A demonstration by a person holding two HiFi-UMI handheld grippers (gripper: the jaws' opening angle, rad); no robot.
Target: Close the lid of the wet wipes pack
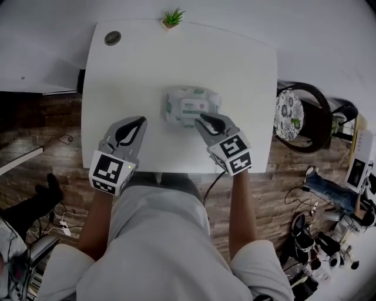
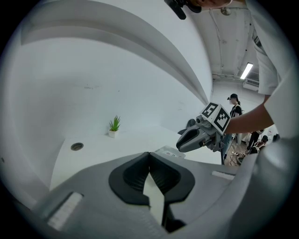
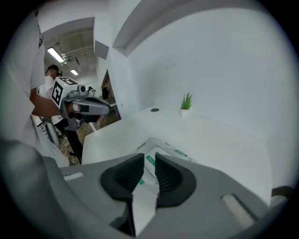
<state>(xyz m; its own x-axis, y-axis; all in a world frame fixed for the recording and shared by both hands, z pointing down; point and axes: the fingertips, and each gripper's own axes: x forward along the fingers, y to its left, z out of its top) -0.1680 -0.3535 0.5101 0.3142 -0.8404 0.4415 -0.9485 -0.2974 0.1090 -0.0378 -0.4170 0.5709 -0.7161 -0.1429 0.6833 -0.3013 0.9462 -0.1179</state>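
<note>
One white table (image 1: pixel 117 88) on a wood-plank floor (image 1: pixel 35 126), small potted plant (image 1: pixel 173 18) at the far edge, wet wipes pack (image 1: pixel 191 104) lying mid-table. Left gripper (image 1: pixel 143 121) over bare tabletop, tips pressed together, empty. Right gripper (image 1: pixel 201 119) at the pack's near edge, jaws narrowly parted, pinching nothing.

table (image 1: pixel 247 82): white, square
plant (image 1: pixel 173 18): small, potted, placed at far edge
cable hole (image 1: pixel 113 38): round, set near far left corner
chair (image 1: pixel 318 126): black, patterned cushion (image 1: pixel 288 114), parked beside right edge
floor (image 1: pixel 35 176): wood planks, littered with cables (image 1: pixel 63 140)
</note>
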